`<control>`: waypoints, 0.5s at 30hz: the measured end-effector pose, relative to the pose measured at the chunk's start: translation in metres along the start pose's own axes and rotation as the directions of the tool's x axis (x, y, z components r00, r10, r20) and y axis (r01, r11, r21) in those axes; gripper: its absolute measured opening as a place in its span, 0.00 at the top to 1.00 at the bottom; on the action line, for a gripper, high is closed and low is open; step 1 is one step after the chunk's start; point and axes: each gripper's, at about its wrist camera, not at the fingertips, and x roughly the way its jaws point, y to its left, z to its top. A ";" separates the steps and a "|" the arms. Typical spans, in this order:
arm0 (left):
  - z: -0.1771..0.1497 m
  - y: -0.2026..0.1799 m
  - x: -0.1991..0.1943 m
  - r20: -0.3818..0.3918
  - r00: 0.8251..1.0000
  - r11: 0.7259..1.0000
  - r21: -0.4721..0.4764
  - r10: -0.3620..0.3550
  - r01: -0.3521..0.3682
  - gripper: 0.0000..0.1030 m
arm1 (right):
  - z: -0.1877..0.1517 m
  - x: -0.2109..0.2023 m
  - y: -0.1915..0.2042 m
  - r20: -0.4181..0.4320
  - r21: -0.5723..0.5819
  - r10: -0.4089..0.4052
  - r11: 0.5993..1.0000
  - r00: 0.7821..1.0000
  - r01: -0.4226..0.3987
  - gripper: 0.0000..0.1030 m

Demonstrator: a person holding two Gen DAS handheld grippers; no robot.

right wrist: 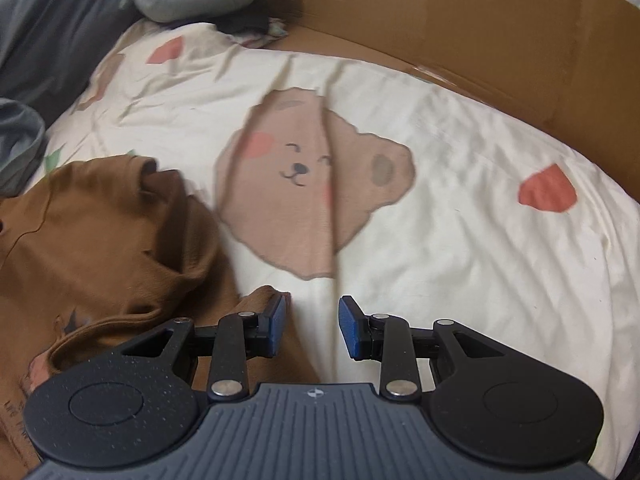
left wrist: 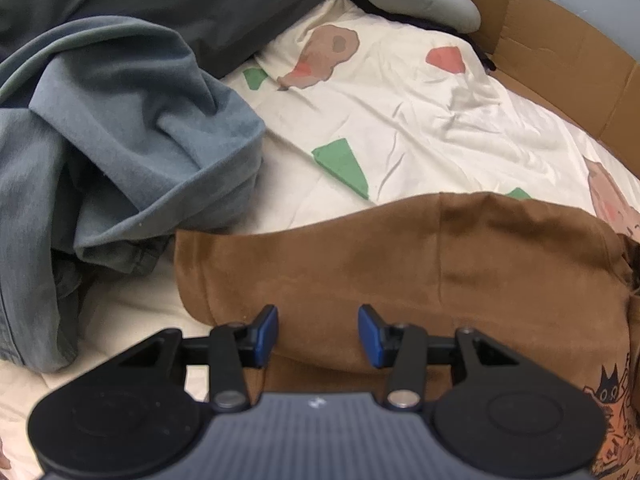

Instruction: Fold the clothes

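Bedsheet point(right wrist: 460, 208) cluttered, cardboard point(right wrist: 460, 28) behind | brown shirt point(left wrist: 360, 264) near-centre | left gripper point(left wrist: 318, 334) part-open over shirt, empty | right gripper point(right wrist: 312, 326) part-open beside shirt edge, empty | risk: pinching sheet with shirt, snagging blue pile point(left wrist: 120, 140).

Brown garment point(left wrist: 400, 260): soft matt cloth with a suede-like nap. Blue-grey garment point(left wrist: 120, 140), at nine o'clock from it: thicker matt knit, deeply creased. Bed cover point(right wrist: 480, 240): thin cream printed cloth, faintly sheeny, finely wrinkled. Cardboard wall point(right wrist: 480, 32), at twelve o'clock: plain matt paperboard. Left hand-held gripper point(left wrist: 318, 336): matt black plastic, blue rubbery pads, bright metal pins.
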 end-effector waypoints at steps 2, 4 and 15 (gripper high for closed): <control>0.000 0.000 0.000 -0.002 1.000 1.000 0.000 0.000 0.000 0.54 | -0.001 -0.001 0.003 -0.001 -0.001 0.024 1.000 1.000 -0.024 0.65; 0.000 -0.001 0.000 0.000 1.000 1.000 0.001 -0.001 0.001 0.54 | -0.003 -0.001 0.007 -0.004 -0.007 0.046 0.999 0.999 -0.046 0.65; 0.001 -0.005 0.000 -0.007 1.000 1.000 0.006 -0.001 0.001 0.54 | -0.006 0.018 0.019 -0.062 -0.041 0.103 0.994 0.993 -0.105 0.64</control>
